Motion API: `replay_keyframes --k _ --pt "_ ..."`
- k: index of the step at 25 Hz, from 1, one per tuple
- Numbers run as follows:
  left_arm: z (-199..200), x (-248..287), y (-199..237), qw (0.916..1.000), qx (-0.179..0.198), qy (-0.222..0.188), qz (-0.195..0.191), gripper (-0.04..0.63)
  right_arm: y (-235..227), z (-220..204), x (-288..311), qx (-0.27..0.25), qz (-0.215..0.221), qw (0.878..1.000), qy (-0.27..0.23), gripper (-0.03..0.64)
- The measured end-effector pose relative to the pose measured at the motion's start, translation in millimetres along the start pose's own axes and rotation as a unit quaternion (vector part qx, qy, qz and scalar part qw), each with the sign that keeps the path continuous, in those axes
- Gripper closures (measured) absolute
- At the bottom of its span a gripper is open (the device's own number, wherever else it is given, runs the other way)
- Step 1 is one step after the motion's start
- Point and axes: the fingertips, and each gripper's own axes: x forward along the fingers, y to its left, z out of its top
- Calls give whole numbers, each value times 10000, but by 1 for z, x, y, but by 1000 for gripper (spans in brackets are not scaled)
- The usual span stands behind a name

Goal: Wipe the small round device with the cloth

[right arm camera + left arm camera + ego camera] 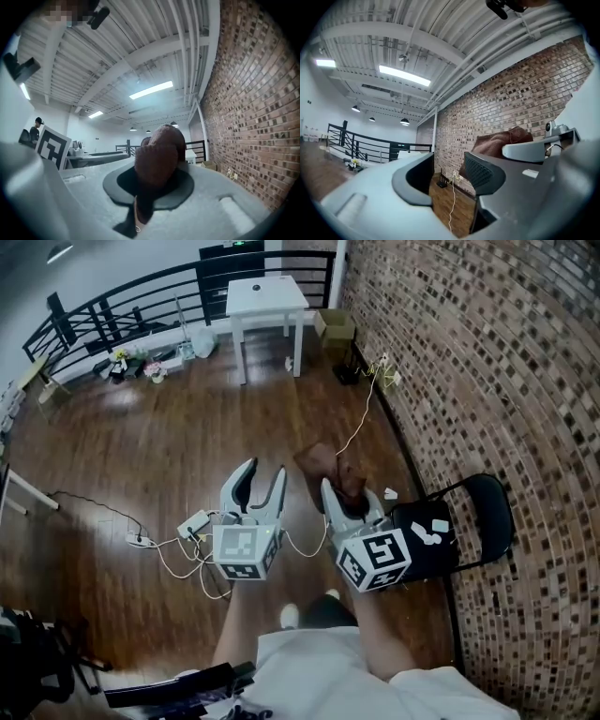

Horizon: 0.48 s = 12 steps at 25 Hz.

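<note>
A brown cloth (330, 465) sticks up out of my right gripper (345, 493), whose jaws are shut on it. In the right gripper view the cloth (157, 157) bulges between the jaws of the right gripper (150, 190), with a dark end hanging below them. My left gripper (263, 471) is held level beside it on the left, open, with nothing between its fingers. The left gripper view shows the same gap in the left gripper (450, 180), with the cloth (501, 140) off to the right. I cannot make out the small round device for certain. Both grippers are held above the wooden floor.
A black folding chair (473, 512) with white scraps on its seat stands by the brick wall (487, 362) on the right. A white table (267, 298) bearing a small dark object stands at the back, before a black railing (112, 306). A power strip (193, 523) and cables lie on the floor.
</note>
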Motion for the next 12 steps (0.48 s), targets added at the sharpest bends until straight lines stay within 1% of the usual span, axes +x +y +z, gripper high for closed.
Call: replay_keyframes --k 2,5,7,9,12 --pt "-10 12 8 9999 -18 116 74 374 -9 -10 15 94 46 9999 113 589" --pt "-22 38 18 9997 14 241 92 374 -32 -21 45 210 -10 9996 196 589" --pt "-17 60 32 9995 58 229 214 375 -47 -18 73 225 31 9997 134 589" --pt "-10 83 50 9988 153 196 422 376 -59 -11 104 180 160 9997 65 589" --pt "2 126 62 9979 296 81 573 380 -86 0 140 84 280 9996 -36 589"
